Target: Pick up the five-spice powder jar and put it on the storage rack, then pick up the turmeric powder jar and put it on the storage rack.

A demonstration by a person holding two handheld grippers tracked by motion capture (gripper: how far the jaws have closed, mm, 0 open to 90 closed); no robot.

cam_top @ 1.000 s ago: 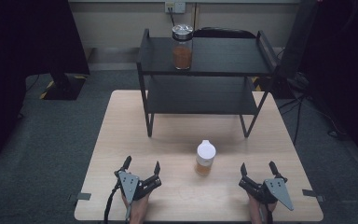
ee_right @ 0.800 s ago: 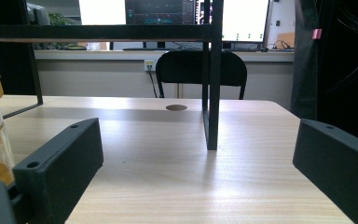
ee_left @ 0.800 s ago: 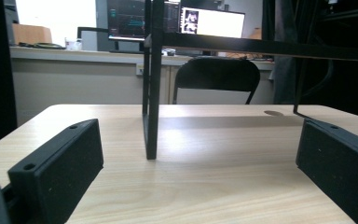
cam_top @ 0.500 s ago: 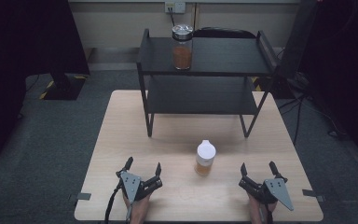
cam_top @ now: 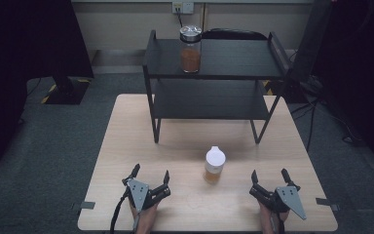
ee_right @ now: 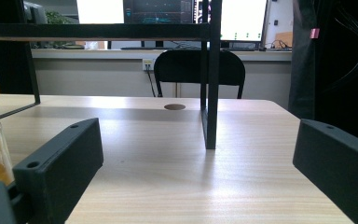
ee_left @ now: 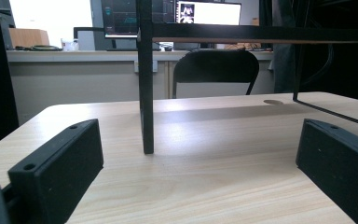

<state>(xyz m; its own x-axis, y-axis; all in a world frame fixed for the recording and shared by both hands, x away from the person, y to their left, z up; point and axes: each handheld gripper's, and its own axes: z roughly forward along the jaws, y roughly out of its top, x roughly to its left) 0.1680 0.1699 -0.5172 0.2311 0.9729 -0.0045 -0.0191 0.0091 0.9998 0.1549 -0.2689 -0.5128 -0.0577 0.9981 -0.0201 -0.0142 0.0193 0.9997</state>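
Honestly, nothing has budged over the last second: both grippers sit in the same spots at the near edge of the tabletop point(cam_top: 126, 146), so whatever comes next hasn't kicked off. Left gripper point(cam_top: 150, 177) has its jaws spread wide with nothing between them, and so does the right gripper point(cam_top: 269, 176). White-capped bottle point(cam_top: 214, 165) stands upright between them, a bit closer to the right one, in front of the black shelf point(cam_top: 233, 58) holding a jar point(cam_top: 190, 48) on top. My guess is that the bottle gets grabbed first.
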